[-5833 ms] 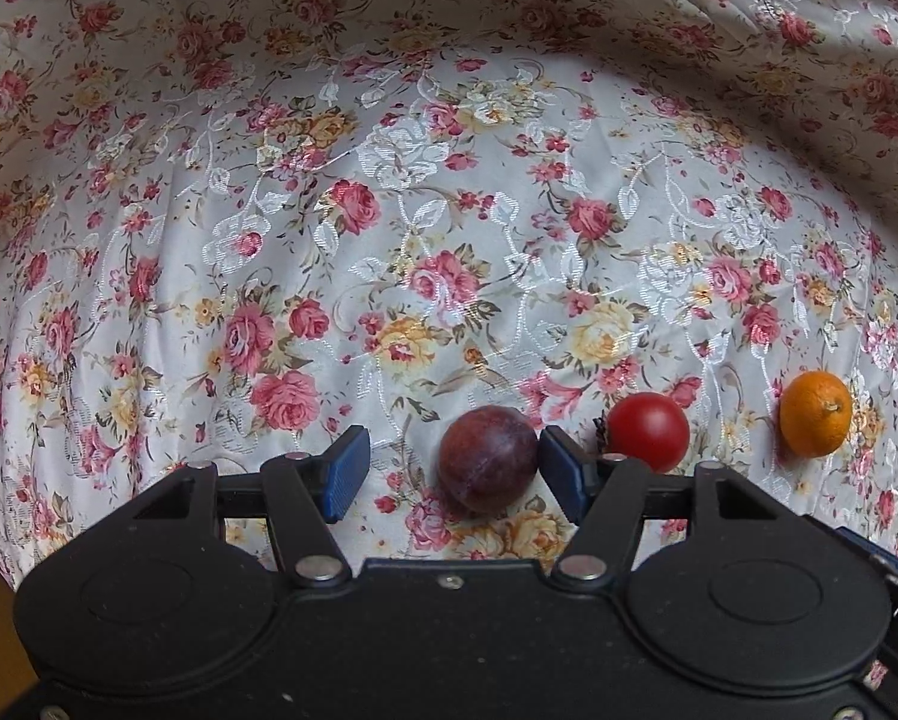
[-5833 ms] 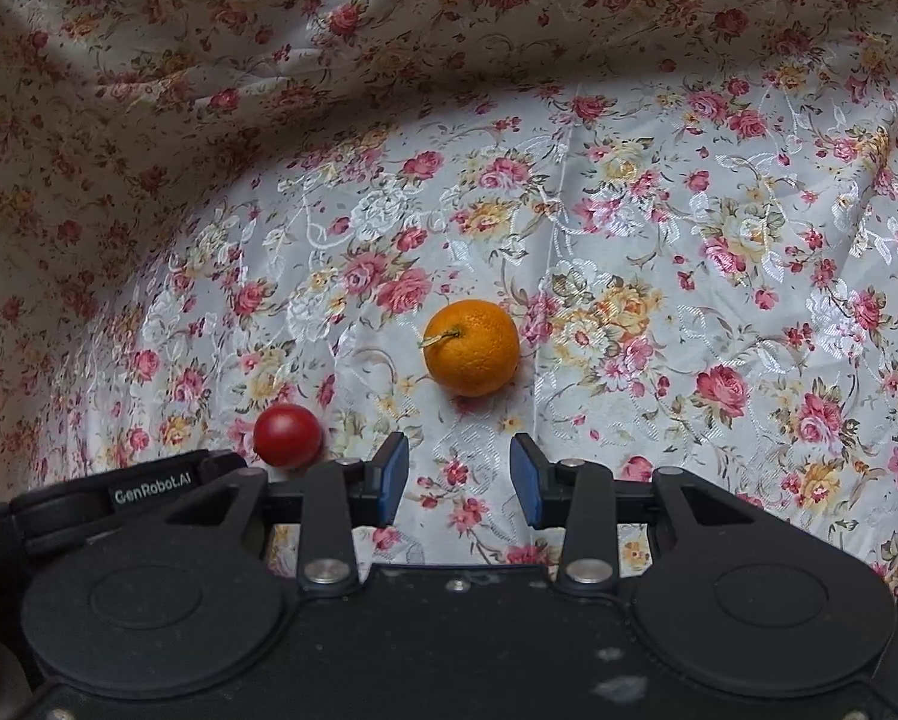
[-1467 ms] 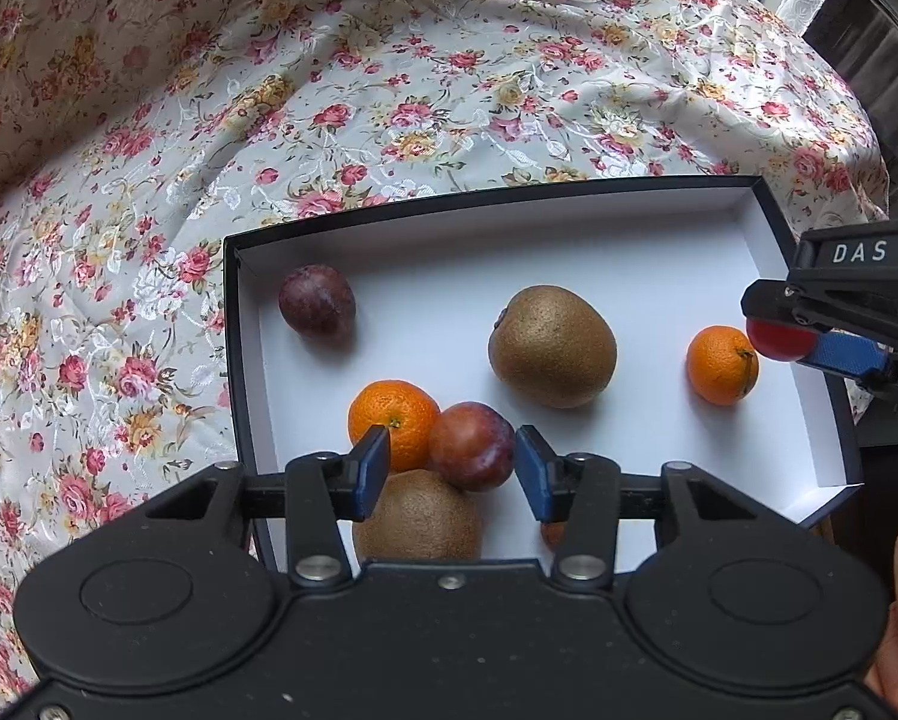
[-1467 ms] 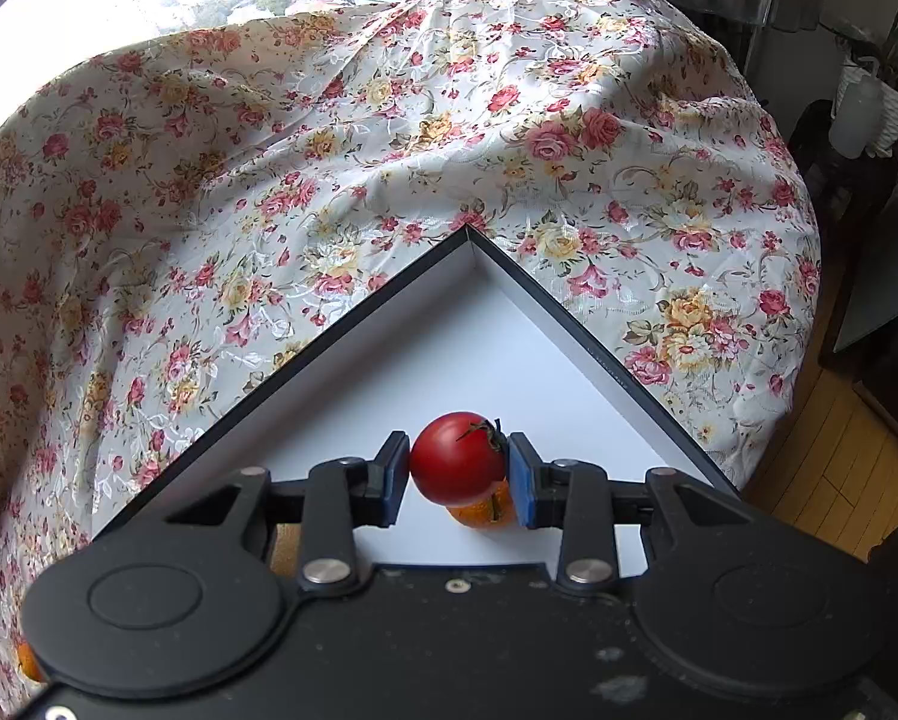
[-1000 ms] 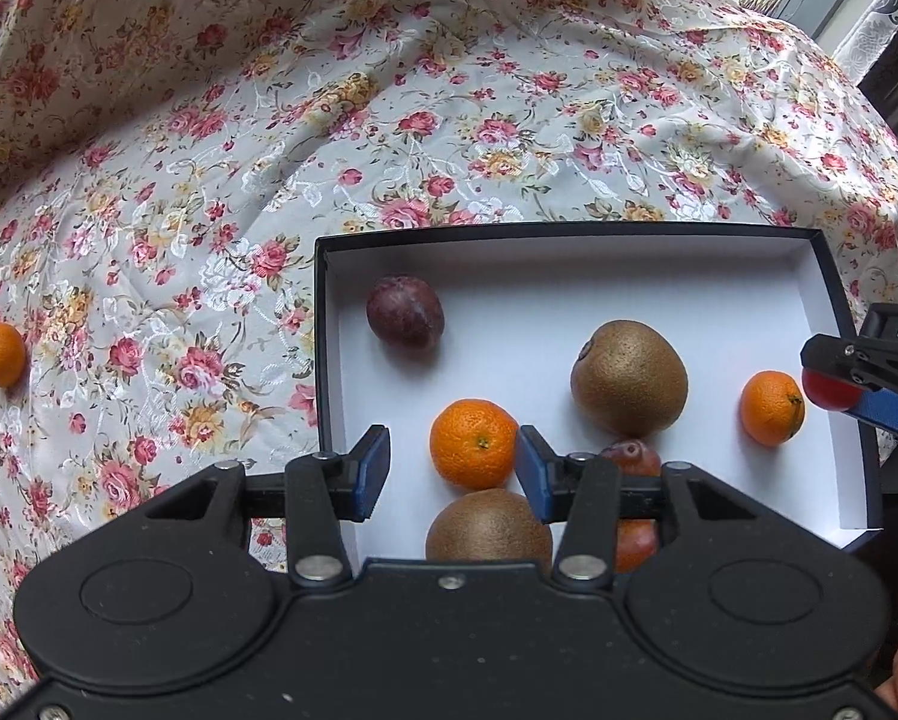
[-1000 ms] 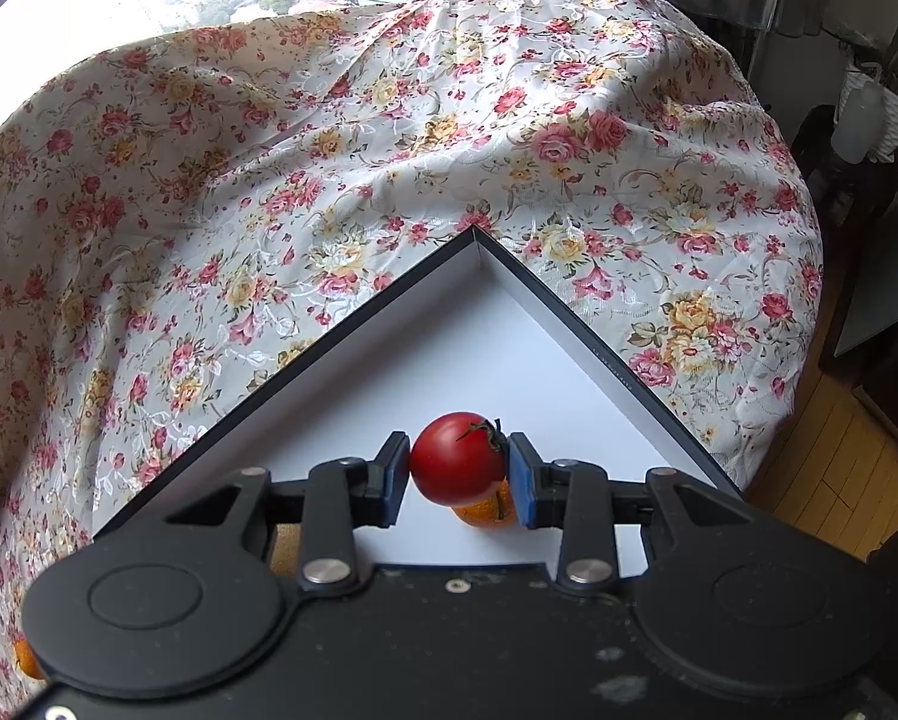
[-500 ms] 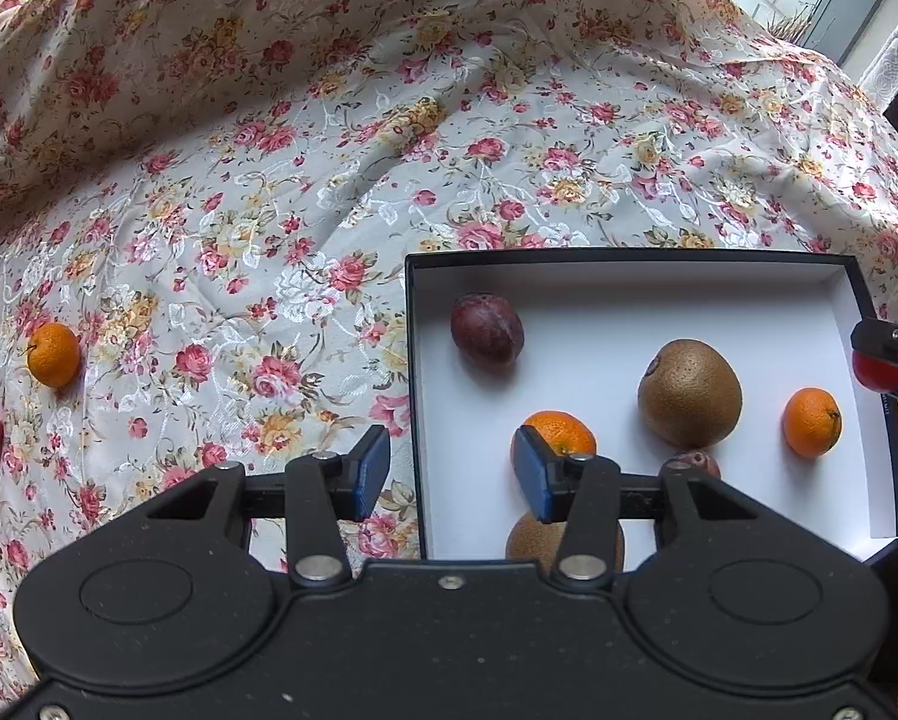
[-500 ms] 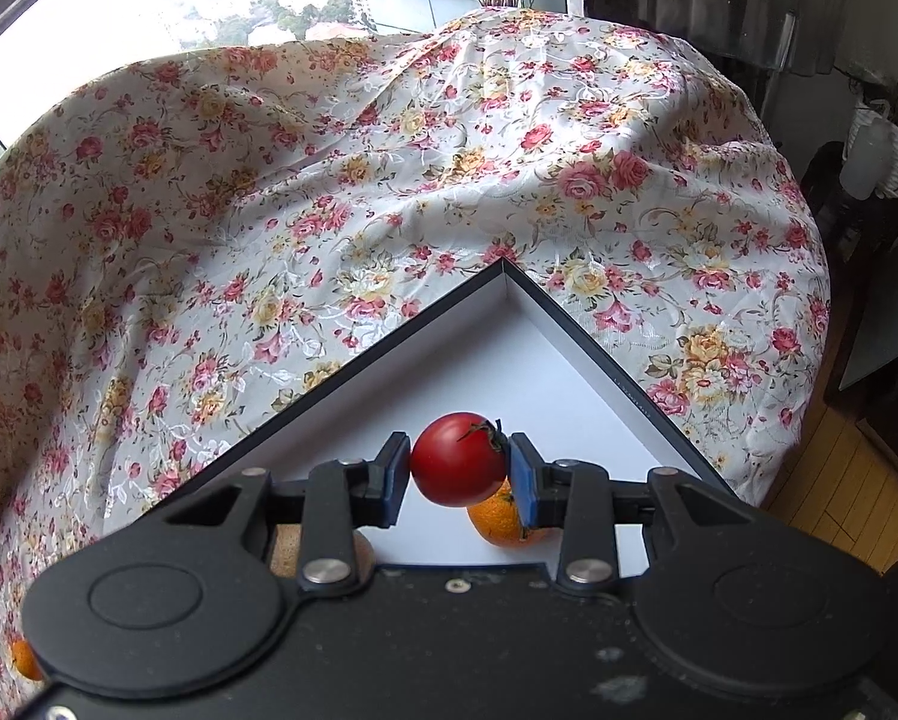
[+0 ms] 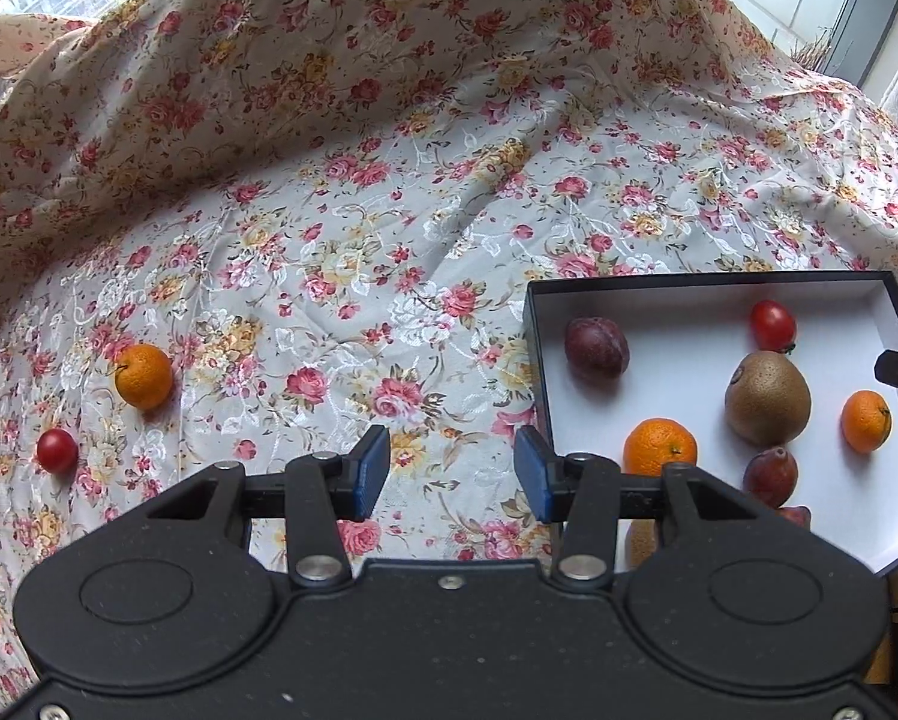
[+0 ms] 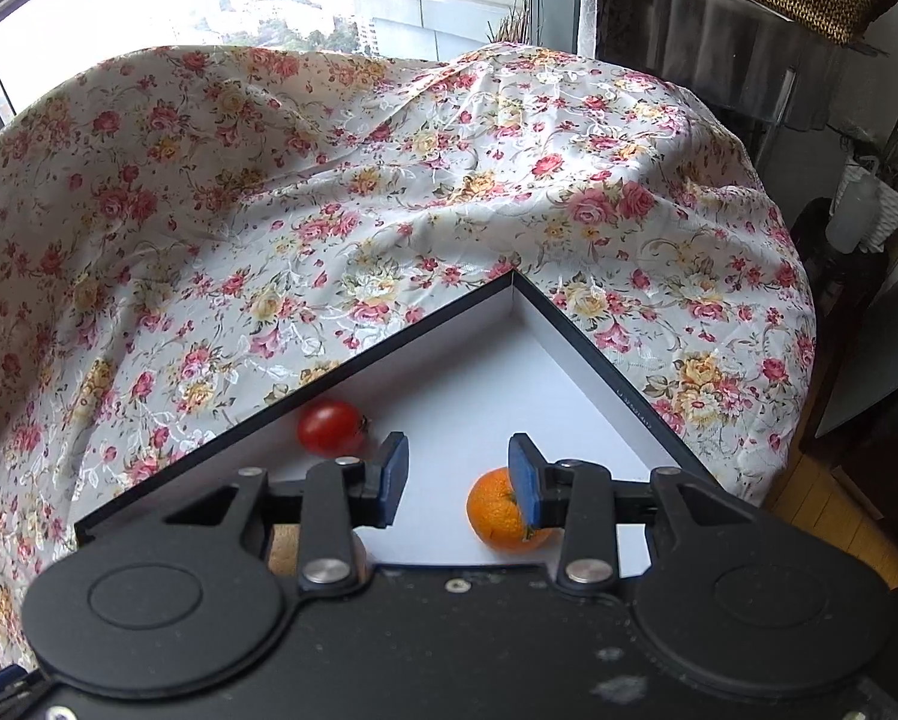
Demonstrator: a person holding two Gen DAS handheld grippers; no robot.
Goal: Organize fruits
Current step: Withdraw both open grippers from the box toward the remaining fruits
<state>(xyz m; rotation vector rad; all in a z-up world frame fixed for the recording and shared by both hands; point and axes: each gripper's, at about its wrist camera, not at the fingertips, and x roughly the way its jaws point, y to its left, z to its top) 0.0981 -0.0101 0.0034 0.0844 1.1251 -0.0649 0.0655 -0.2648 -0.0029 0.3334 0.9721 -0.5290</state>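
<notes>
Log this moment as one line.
left gripper: empty, over cloth | right gripper: jaws opening, empty | tomato: in box | loose: orange, small tomato

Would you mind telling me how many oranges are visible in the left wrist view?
3: one on the floral cloth, one in the box near its left wall, one by its right edge. Others may be hidden.

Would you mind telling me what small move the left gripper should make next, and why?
Probably swing the left gripper leftward toward the orange on the cloth. Its fingers are open and empty, and that orange and a small tomato lie outside the box. The right gripper is opening with nothing between its fingers; a tomato sits in the box.
</notes>
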